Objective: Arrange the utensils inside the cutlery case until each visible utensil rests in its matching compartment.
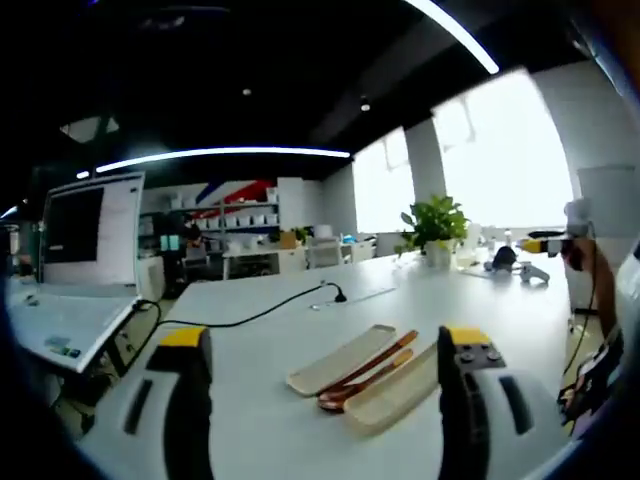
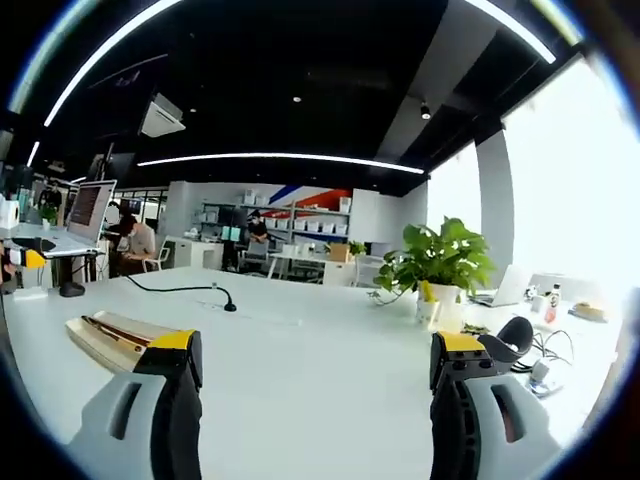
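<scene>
Left gripper view: left tongs (image 1: 325, 375) have jaws wide apart, nothing between them, touching nothing, hovering over the white table (image 1: 420, 300). Between the jaw tips, just ahead and nearer the right jaw, lies the cutlery case (image 1: 375, 382): a beige lid part (image 1: 342, 360) on the left, a beige tray part (image 1: 395, 395) on the right whose near end runs behind the right jaw. Two copper-brown utensils (image 1: 365, 375) lie between the two parts, side by side, rounded ends toward the tongs; cannot tell whether they sit in a compartment. A black cable (image 1: 250, 315) runs across the table beyond the left jaw. A laptop (image 1: 85, 235) stands far left. A plant (image 1: 435, 228) stands ahead, beyond the right jaw.

Right gripper view: right tongs (image 2: 315, 400) have jaws spread wide, empty, clear of the table (image 2: 320, 350). The case (image 2: 115, 338) lies just left of the left jaw, partly behind it, with brown utensils (image 2: 115, 330) on it. The cable (image 2: 185, 290) is ahead left, the plant (image 2: 437, 265) ahead above the right jaw.
</scene>
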Action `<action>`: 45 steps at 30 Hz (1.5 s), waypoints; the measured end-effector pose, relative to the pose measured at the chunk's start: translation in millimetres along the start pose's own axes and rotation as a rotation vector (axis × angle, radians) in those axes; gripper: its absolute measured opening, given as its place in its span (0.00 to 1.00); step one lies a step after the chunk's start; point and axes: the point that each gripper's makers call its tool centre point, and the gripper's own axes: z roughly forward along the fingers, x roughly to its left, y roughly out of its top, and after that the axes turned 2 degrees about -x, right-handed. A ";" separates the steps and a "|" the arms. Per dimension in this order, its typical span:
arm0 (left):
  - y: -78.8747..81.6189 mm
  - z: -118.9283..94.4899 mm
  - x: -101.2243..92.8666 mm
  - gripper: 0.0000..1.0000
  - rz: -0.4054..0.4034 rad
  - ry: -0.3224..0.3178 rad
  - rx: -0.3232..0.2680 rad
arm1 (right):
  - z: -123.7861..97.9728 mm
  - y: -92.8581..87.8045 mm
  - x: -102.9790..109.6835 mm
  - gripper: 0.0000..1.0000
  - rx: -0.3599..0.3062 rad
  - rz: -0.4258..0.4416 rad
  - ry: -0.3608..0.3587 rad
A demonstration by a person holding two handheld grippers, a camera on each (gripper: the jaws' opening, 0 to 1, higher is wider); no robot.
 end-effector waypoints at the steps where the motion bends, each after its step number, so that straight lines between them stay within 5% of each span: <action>1: 2.7 0.1 -1.0 0.99 0.000 -0.009 -0.016 | -0.1 0.0 0.5 0.98 0.000 0.000 0.004; 13: 0.1 2.6 -7.3 0.99 -0.006 -0.035 -0.010 | 2.9 -4.1 11.6 0.96 0.016 0.030 0.058; 27: -7.7 6.6 -4.3 0.98 -0.008 -0.019 0.021 | 8.5 -13.0 9.5 0.96 0.025 0.089 0.039; 37: -6.7 11.1 9.6 0.98 -0.027 0.026 0.035 | 22.2 -10.7 52.4 0.96 -0.010 0.078 0.150; 45: 1.2 21.7 6.7 0.97 -0.010 -0.034 0.080 | 43.3 1.6 72.1 0.95 -0.008 0.019 0.223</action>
